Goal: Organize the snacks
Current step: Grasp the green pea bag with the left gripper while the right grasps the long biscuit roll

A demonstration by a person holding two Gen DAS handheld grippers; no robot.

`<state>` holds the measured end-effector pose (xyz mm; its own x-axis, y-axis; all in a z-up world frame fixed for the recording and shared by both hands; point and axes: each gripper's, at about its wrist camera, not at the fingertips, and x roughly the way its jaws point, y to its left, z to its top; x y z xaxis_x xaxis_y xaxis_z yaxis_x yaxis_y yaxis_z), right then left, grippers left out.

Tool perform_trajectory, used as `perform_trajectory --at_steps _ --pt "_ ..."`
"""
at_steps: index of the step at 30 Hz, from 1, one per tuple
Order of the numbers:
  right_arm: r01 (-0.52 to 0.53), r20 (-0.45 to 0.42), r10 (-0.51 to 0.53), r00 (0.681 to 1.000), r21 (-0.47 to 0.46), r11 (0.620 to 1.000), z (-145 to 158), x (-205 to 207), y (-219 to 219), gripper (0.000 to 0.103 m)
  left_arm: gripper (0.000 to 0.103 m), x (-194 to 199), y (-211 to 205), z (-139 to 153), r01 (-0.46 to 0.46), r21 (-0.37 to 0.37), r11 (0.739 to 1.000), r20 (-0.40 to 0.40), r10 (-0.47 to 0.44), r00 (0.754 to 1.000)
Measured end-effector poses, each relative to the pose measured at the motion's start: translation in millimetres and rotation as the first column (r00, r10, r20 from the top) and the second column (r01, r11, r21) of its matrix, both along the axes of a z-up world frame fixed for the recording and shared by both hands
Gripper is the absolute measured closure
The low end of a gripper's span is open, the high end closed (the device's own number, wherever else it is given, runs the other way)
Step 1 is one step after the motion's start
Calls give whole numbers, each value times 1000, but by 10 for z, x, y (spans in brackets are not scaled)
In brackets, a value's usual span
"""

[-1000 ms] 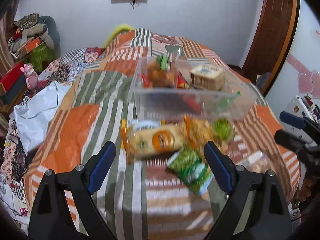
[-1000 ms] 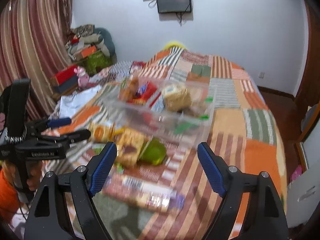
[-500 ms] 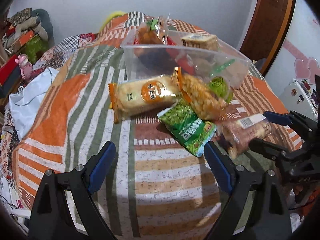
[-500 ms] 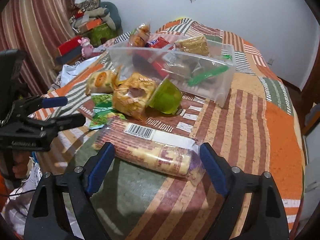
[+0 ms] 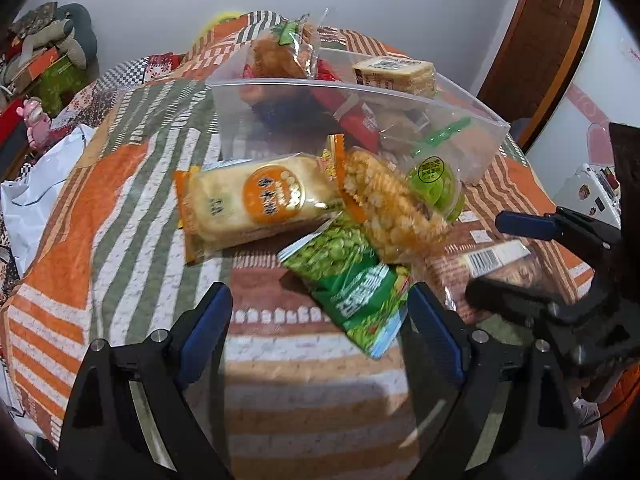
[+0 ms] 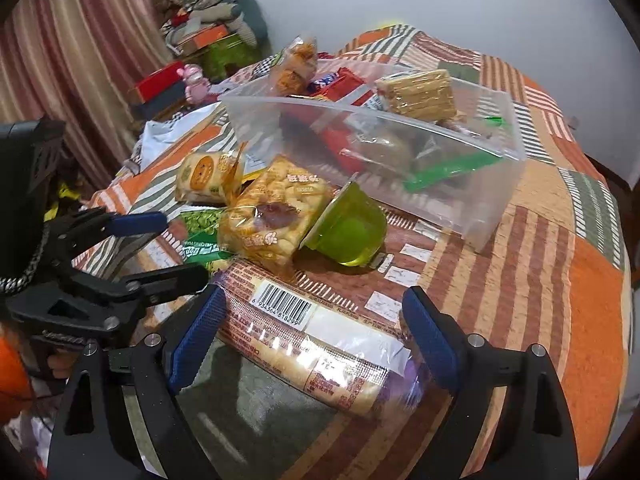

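Observation:
A clear plastic bin holding several snacks sits on a striped quilt. Loose in front of it lie a rice-cracker pack, a corn-puff bag, a green jelly cup, a green pea bag and a long biscuit pack. My left gripper is open, just short of the pea bag. My right gripper is open, its fingers on either side of the biscuit pack.
The quilt covers a bed that drops away at its sides. Clutter and a pink toy lie at the left by a curtain. A wooden door stands at the right.
Both grippers have moved lower and closer to the loose snacks. The biscuit pack now lies between the right gripper's fingers. Both stay open.

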<state>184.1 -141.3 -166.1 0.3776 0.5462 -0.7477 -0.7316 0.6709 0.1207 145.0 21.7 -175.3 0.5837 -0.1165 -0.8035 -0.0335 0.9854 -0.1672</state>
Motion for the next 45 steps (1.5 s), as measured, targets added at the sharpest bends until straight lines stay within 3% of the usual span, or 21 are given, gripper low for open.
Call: perform_trajectory --at_steps 5,7,11,15,20,26,28,30,33,37,42,45 --pt "-11 -7 11 1000 0 1000 -25 -39 -41 20 14 117 -14 -71 -24 12 1000 7 24 1000" --pt "-18 -15 18 1000 3 1000 -30 -43 -55 22 19 104 -7 -75 -27 25 999 12 27 1000" --pt "-15 -23 15 1000 -5 1000 -24 -100 -85 33 40 10 54 -80 -23 52 998 17 23 1000" --pt "-6 -15 6 1000 -7 1000 -23 -197 -130 41 61 -114 180 -53 -25 33 999 24 24 999" --pt "25 18 -24 1000 -21 999 -2 -332 -168 52 78 -299 297 -30 -13 13 1000 26 13 1000" --pt "99 24 -98 995 -20 995 17 -362 -292 57 76 -466 298 57 -2 15 1000 22 1 1000" --pt "115 19 -114 993 -21 993 26 -362 -326 57 60 -479 265 98 1 17 1000 29 -1 1000" --pt "114 9 -114 993 -19 993 40 -374 -356 57 31 -478 227 144 -9 35 999 60 6 998" --pt "96 11 -96 995 -1 995 83 -377 -351 57 28 -388 181 166 -13 45 999 69 10 998" --pt "66 15 -66 998 -1 998 82 -317 -251 48 28 -180 160 99 -20 28 999 32 19 999" --pt "44 -8 -44 999 -12 999 -68 -228 -141 48 28 34 113 -4 -24 24 999 5 24 1000" --pt "47 8 -47 999 -9 999 -123 -265 -169 54 28 116 58 -64 -25 48 999 1 25 1000"
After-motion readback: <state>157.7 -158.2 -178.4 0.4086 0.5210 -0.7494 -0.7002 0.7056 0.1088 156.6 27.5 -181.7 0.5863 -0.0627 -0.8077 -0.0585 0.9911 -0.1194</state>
